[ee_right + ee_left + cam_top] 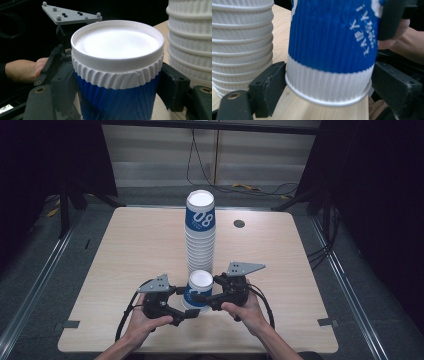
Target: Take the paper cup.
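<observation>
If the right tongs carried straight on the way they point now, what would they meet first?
Most likely the blue and white cup, upside down and already between the jaws of the right tongs. Beyond it come the left tongs, though depth there is hard to judge.

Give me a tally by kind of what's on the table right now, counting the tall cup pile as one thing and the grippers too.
Tall stack of upside-down paper cups: 1
Single upside-down blue and white cup, in front of the stack: 1
Hand-held grippers, left gripper low on the cup and right gripper near its top: 2
Dark round disc set in the tabletop: 1
Total: 5
</observation>
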{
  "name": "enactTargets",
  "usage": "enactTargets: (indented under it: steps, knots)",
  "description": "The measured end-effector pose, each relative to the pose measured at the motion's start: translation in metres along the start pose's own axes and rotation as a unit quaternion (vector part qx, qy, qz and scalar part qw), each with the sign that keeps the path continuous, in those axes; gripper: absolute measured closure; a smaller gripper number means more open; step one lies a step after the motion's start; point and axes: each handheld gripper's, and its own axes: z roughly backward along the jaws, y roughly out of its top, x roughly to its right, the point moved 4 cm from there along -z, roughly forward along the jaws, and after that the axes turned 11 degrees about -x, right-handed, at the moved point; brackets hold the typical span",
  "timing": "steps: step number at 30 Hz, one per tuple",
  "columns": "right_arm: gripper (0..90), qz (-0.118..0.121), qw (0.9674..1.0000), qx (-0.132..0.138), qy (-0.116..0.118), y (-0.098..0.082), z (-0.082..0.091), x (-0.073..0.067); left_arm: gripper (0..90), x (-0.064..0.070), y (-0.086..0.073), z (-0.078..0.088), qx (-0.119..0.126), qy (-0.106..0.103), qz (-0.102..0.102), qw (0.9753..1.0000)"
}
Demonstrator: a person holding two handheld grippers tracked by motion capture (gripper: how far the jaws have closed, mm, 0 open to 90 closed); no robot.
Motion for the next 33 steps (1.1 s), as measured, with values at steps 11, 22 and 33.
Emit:
enactTargets:
  steps: [11, 22, 33]
  knots:
    - [26.8, 0.008, 0.9999, -0.01, 0.009, -0.004, -0.012, -0.007, 14.1, 0.002, 0.0, -0.007, -0.007, 0.006, -0.007, 0.9999]
    - [25.1, 0.005, 0.9997, -0.018, 0.017, -0.005, -0.01, -0.008, 17.8, 0.006, 0.0, -0.004, -0.014, 0.017, -0.037, 0.9991]
    - [16.4, -0.012, 0.9994, -0.033, 0.008, -0.005, -0.008, -0.005, 18.9, 0.001, -0.002, -0.004, -0.034, 0.012, -0.034, 0.9988]
